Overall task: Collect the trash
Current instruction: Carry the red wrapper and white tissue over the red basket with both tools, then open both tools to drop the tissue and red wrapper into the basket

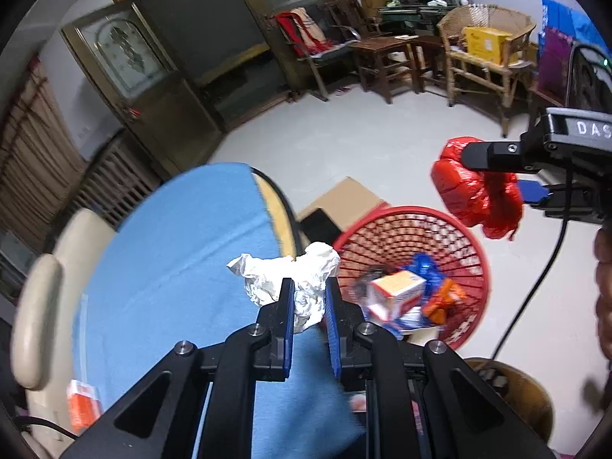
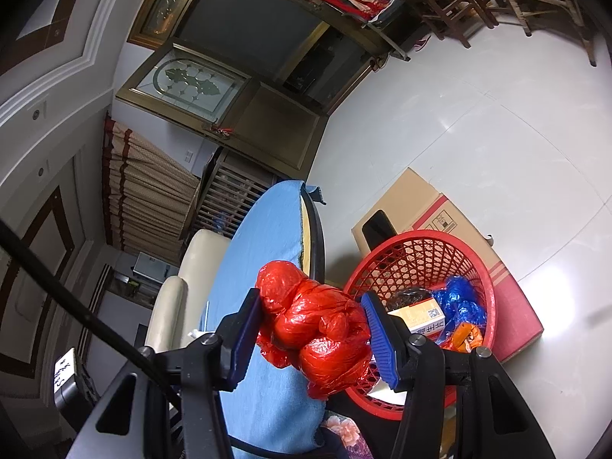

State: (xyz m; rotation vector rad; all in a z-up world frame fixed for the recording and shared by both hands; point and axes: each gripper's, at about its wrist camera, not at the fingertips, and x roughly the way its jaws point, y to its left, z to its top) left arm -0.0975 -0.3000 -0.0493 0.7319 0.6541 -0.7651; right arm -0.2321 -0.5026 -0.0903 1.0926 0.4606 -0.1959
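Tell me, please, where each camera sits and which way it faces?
Left wrist: on the left claw, angled down at crumpled white paper it grips; a hand shows at the right edge.
Right wrist: on the right claw, gripping a red plastic bag.
Shared: red basket, blue cloth, cardboard box.
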